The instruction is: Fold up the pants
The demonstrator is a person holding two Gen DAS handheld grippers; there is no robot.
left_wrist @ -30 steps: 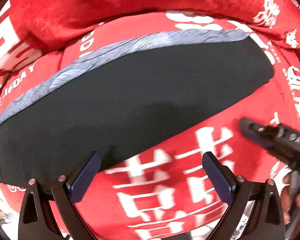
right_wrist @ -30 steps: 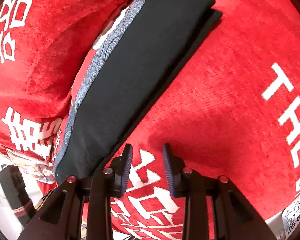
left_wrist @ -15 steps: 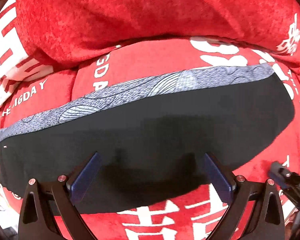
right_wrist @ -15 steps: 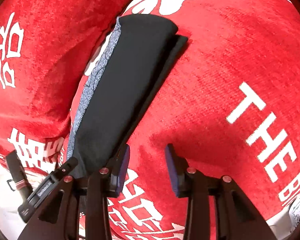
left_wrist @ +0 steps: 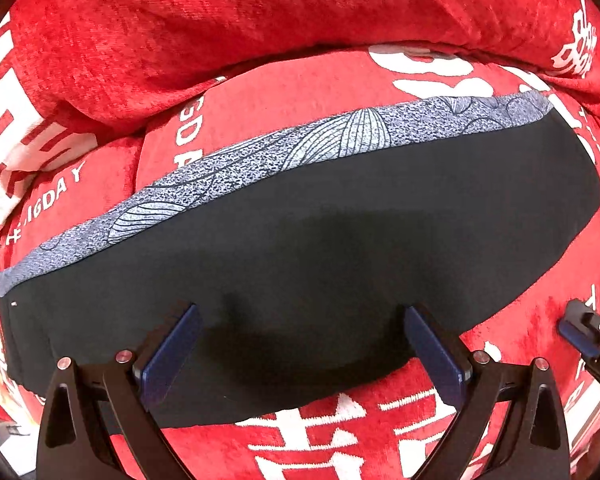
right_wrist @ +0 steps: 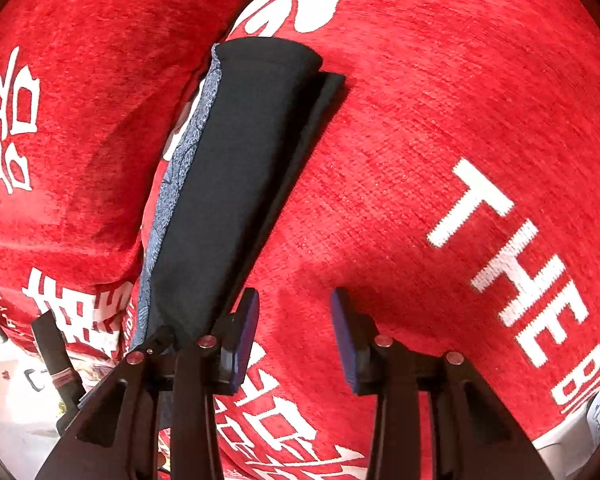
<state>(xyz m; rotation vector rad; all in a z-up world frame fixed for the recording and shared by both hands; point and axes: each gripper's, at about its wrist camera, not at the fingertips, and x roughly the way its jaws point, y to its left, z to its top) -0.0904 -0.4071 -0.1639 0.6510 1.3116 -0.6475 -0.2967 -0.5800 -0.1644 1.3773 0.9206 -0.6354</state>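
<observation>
Black pants with a grey patterned strip along the far edge lie folded lengthwise on a red cushion. My left gripper is open wide, its fingers over the near edge of the pants, holding nothing. In the right wrist view the pants run away as a long narrow band, a lower layer showing along the right edge. My right gripper is open and empty over red fabric, just right of the near end of the pants. Its tip also shows in the left wrist view.
The red sofa seat with white lettering spreads to the right of the pants. A red back cushion rises behind the pants. A light floor and a dark bottle-like object lie past the seat's edge at lower left.
My left gripper has moved forward over the near edge of the pants. My right gripper has drawn back along the pants and its jaws have opened wider.
</observation>
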